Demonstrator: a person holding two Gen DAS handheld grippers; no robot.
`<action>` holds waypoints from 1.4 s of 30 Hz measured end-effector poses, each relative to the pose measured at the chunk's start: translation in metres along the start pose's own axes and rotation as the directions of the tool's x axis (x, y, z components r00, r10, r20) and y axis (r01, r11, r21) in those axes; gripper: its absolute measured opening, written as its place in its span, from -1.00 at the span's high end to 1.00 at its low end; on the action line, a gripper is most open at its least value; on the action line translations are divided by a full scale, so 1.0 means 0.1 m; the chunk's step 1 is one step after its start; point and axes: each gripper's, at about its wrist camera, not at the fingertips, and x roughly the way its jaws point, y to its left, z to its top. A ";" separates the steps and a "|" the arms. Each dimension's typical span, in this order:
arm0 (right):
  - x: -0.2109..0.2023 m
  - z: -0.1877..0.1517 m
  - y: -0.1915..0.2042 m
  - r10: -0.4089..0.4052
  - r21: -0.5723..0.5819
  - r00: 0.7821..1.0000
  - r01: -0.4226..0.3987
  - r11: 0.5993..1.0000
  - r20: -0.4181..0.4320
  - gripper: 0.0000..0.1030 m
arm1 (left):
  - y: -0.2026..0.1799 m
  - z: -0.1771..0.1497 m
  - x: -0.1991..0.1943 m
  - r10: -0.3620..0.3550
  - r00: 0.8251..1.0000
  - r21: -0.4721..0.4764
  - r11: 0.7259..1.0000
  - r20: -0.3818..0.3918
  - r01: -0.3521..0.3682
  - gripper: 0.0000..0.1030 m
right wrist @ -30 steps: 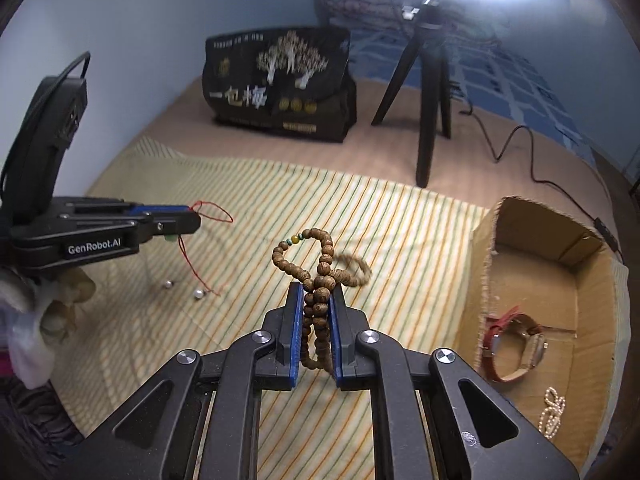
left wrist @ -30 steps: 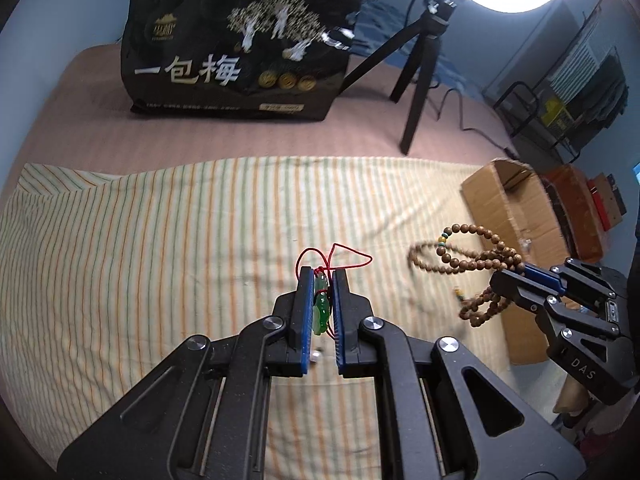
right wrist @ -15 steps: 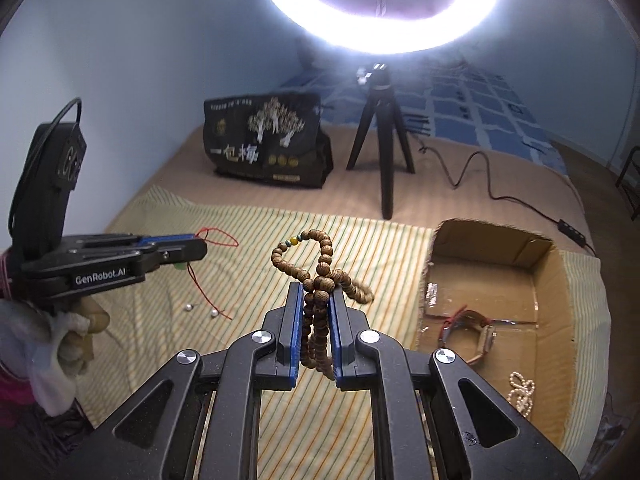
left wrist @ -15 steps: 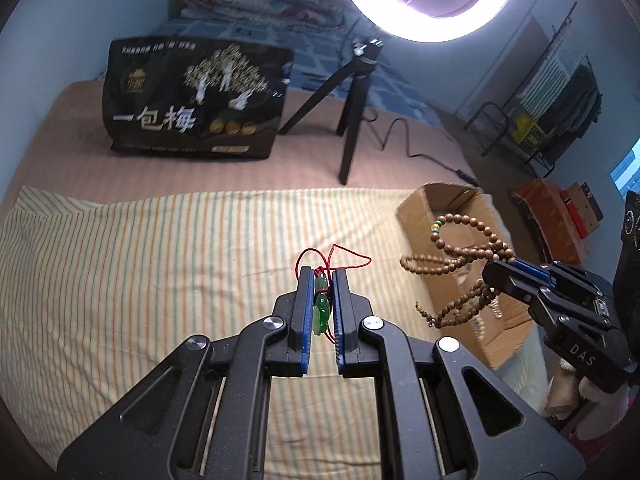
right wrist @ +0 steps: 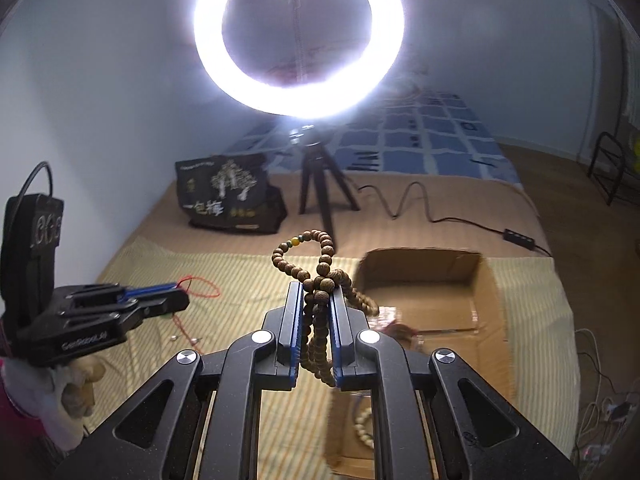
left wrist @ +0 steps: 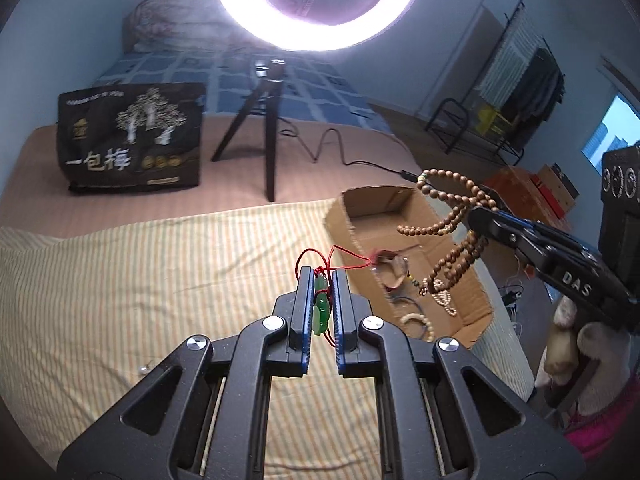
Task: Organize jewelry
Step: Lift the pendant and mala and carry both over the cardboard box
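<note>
- While both grippers hang above the striped cloth (left wrist: pixel 120 280), the left gripper (left wrist: pixel 321 280) is clamped on a green pendant (left wrist: pixel 322 308) with a red cord (left wrist: pixel 340 258).
- The right gripper (right wrist: pixel 316 292) is clamped on a string of wooden beads (right wrist: pixel 320 268) (loops dangle on both sides).
- In the left view, the beads hang over the cardboard box (left wrist: pixel 340 216), which holds other jewelry.
- A ring light (right wrist: pixel 298 36) stands behind.

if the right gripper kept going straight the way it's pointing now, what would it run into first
Probably the cardboard box. The right gripper, shut on the wooden bead string, points forward and down toward the box's open inside, so it would likely meet the floor or far wall. Depth is unclear in this fisheye view.
</note>
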 end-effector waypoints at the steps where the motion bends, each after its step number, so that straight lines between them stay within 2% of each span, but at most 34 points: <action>1: -0.02 0.00 -0.04 -0.008 0.004 1.000 0.008 1.000 0.003 0.80 | -0.06 0.01 0.02 -0.002 1.000 0.012 1.000 0.002 0.002 0.87; 19: -0.04 -0.02 -0.67 -0.144 0.066 0.990 0.144 0.987 0.000 0.80 | -0.75 0.03 0.40 -0.058 0.998 0.106 0.993 -0.009 0.058 0.87; 30: 0.13 -0.04 -0.99 -0.159 0.115 0.987 0.163 0.980 -0.036 0.80 | -1.10 -0.06 0.69 -0.065 0.997 0.157 0.985 -0.037 0.070 0.87; 42: 0.21 -0.07 -1.05 -0.156 0.126 0.986 0.163 0.979 -0.061 0.80 | -1.27 -0.13 0.78 -0.069 0.996 0.190 0.979 -0.048 0.077 0.87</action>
